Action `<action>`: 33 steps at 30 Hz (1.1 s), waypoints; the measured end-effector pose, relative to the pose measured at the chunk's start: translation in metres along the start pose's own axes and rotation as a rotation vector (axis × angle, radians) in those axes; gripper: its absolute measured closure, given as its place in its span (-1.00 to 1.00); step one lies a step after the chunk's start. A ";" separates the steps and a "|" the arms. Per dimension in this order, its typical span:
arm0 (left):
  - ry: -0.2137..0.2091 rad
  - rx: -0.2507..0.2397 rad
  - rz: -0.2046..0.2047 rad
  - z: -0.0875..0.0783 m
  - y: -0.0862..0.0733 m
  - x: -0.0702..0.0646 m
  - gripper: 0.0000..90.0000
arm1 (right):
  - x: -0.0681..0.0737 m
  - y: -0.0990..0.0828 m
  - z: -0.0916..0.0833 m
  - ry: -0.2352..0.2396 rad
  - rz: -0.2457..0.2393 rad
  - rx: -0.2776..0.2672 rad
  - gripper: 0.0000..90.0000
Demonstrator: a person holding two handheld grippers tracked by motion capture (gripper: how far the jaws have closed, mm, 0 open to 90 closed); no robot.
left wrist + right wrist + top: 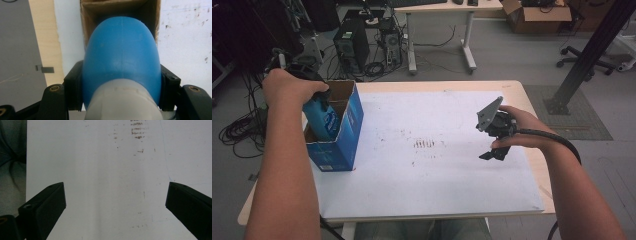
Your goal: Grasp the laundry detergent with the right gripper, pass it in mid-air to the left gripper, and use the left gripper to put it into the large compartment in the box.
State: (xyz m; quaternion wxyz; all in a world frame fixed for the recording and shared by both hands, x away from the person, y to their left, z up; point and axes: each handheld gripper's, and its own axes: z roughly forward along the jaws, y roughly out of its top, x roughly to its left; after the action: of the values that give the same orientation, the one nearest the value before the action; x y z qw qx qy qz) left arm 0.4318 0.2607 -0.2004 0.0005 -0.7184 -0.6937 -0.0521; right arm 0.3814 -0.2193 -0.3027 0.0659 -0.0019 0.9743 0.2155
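1. While you work, the table (512, 92) carries a white sheet (437, 170) with brown marks at its middle.
2. Your blue box (343, 135) stands open-topped at the sheet's left edge.
3. Your blue bottle (319, 117) hangs in the box's mouth, its rounded end pointing inside.
4. Your left gripper (121, 93) is clamped on the bottle near its white end, a jaw pressing each side.
5. Your right gripper (493, 152) hovers over the sheet's right part, jaws wide apart, nothing between them.
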 end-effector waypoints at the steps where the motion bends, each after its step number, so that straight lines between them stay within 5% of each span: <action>1: 0.001 0.000 -0.001 0.002 0.000 0.000 -0.16 | 0.000 0.000 0.000 -0.001 0.001 0.000 -0.93; 19: -0.012 0.014 0.002 0.047 -0.005 -0.003 -0.16 | 0.004 0.002 0.003 0.004 -0.001 0.000 -0.93; 33: -0.001 0.019 0.008 0.065 -0.006 -0.004 -0.16 | 0.005 0.003 0.002 0.001 -0.004 -0.010 -0.93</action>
State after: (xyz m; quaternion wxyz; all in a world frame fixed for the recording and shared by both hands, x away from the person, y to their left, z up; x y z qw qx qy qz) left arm 0.4303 0.2613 -0.2659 0.0072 -0.7210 -0.6914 -0.0450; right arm 0.3763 -0.2159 -0.3041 0.0658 -0.0045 0.9733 0.2200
